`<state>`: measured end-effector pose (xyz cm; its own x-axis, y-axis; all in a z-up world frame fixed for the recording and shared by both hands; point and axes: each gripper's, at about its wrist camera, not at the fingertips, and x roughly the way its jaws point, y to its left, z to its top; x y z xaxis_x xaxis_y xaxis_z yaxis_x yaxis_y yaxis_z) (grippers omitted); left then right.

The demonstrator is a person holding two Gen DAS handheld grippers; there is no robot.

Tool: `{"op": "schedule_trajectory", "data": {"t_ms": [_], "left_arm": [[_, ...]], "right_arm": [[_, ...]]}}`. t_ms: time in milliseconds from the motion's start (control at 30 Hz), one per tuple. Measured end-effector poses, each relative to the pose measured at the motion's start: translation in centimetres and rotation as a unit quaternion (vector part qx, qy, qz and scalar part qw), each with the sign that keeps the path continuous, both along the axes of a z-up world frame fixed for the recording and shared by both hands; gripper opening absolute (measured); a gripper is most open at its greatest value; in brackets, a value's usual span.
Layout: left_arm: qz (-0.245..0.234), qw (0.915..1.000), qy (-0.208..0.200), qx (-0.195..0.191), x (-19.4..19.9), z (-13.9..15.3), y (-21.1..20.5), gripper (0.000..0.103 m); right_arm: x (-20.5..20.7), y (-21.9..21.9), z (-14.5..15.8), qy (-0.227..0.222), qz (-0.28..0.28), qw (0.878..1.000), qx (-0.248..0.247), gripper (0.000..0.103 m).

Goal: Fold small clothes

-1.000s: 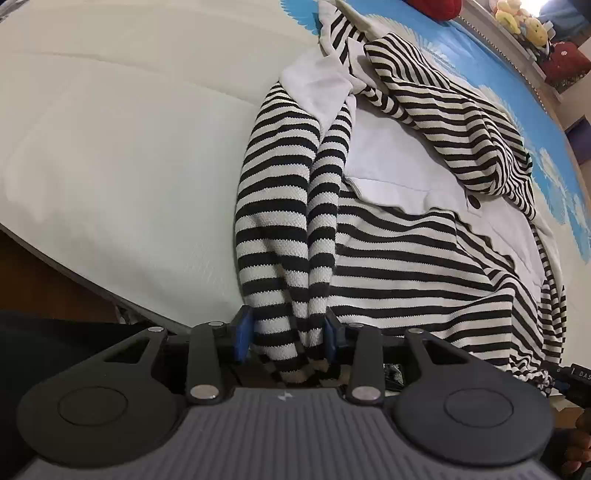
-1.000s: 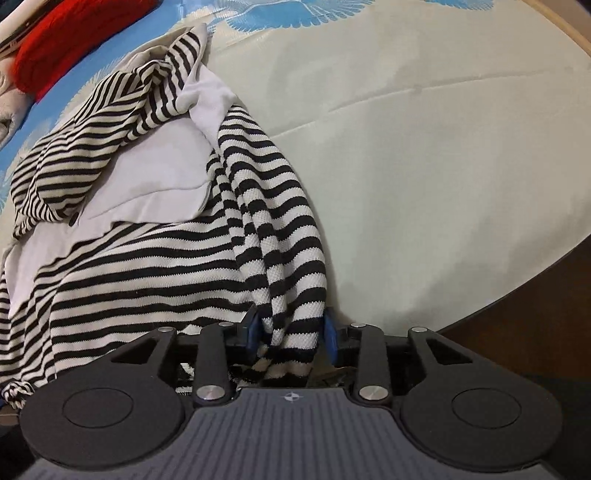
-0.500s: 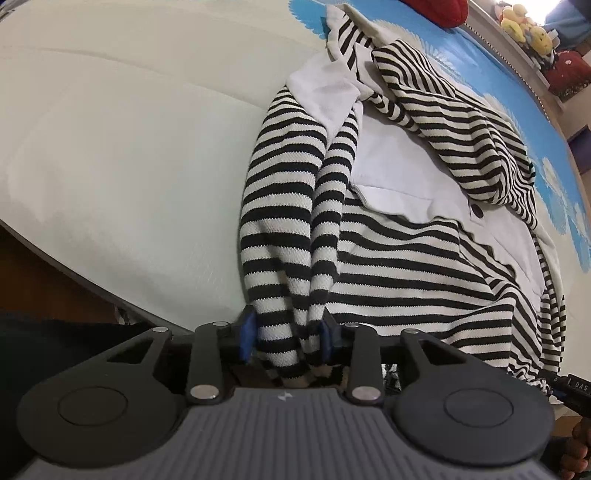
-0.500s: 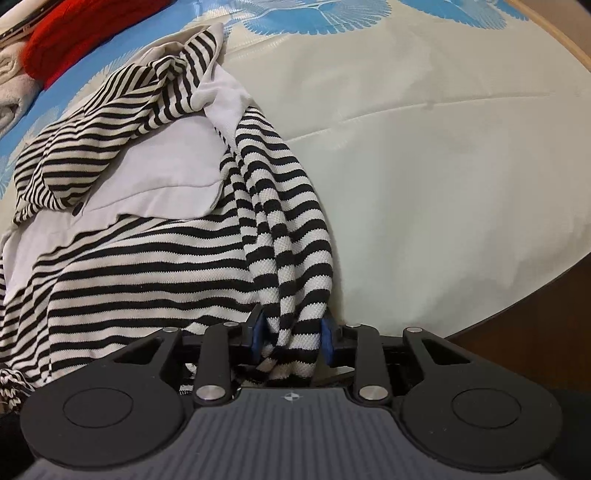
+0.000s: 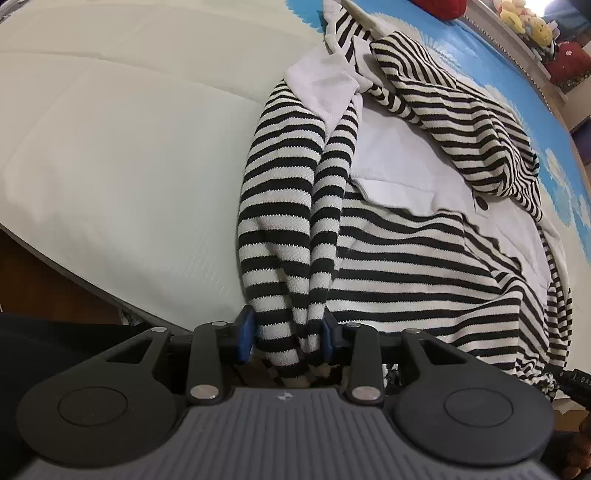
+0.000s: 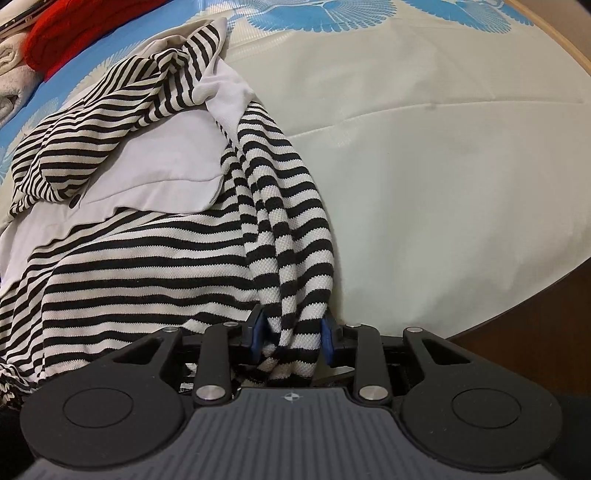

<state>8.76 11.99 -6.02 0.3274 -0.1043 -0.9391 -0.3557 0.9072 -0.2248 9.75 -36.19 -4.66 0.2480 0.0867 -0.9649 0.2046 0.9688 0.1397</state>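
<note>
- In the left wrist view we see, at far left, the pale cream bed cover [image 5: 122,155] spread over the bed, with its rim falling away to a dark wooden floor at the lower left.
- Moving right, our left gripper [image 5: 287,334] has its blue-padded fingers [image 5: 244,334] part-closed and pressing on a bunched fold of the striped shirt [image 5: 406,266]; the fabric rises taut from between them.
- The shirt, black and white stripes with a plain white collar and placket, lies crumpled on the bed near its edge, its upper part folded back over itself.
- Further right a blue printed sheet [image 5: 517,74] shows, and at the top right corner stand soft toys, too small for us to make out.
- At the right edge a dark object carries white lettering, cut off by the frame; we cannot read it.
- In the right wrist view, at top left, a red cloth [image 6: 62,33] lies on the blue print beside a folded pale towel.
- The striped shirt fills the left half here.
- Our right gripper [image 6: 293,338] grips another bunched fold of it, the fingers [image 6: 327,338] part-closed on the cloth.
- To the right is bare cream cover, then the wooden bed frame.
- We see only a small emblem on each gripper body, no readable words.
</note>
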Motion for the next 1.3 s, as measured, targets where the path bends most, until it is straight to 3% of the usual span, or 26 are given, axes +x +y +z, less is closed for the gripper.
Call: {"op": "schedule_trajectory", "data": {"t_ms": [167,200,233,267,433,733,967,1100,1300], "left_arm": [[-0.013,0.9999,0.002,0.009,0.1,-0.1,-0.4,0.035],[-0.016,0.9998,-0.001,0.008,0.1,-0.1,-0.5,0.030],[-0.022,0.9997,-0.005,0.004,0.0,0.0,-0.6,0.013],[-0.029,0.9995,-0.012,0.000,0.1,0.2,-0.8,0.008],[-0.066,0.9959,-0.054,0.030,-0.4,3.1,-1.8,0.007],[-0.115,0.9807,-0.153,0.037,-2.6,13.2,-1.5,0.006],[-0.141,0.9718,-0.190,0.002,-8.2,19.1,0.0,0.007],[-0.132,0.9748,-0.180,-0.009,-7.9,19.5,0.6,0.007],[-0.138,0.9767,-0.164,0.008,-0.7,16.5,1.3,0.007]], "right_arm": [[0.0,0.1,0.0,-0.001,0.004,1.000,0.001,0.026],[0.0,0.1,0.1,-0.003,0.006,1.000,0.001,0.024],[0.0,0.2,0.2,-0.005,0.008,1.000,0.002,0.019],[-0.1,0.2,0.3,-0.008,0.010,1.000,0.004,0.014],[-0.2,-0.3,2.1,-0.047,0.002,0.998,0.027,0.009],[-0.8,-3.7,11.0,-0.142,-0.018,0.983,0.113,0.008],[-5.7,-4.9,19.0,-0.174,0.011,0.974,0.147,0.008],[-6.9,-5.3,20.5,-0.172,0.017,0.971,0.163,0.008],[-2.0,-4.5,16.8,-0.142,0.019,0.977,0.158,0.008]]}}
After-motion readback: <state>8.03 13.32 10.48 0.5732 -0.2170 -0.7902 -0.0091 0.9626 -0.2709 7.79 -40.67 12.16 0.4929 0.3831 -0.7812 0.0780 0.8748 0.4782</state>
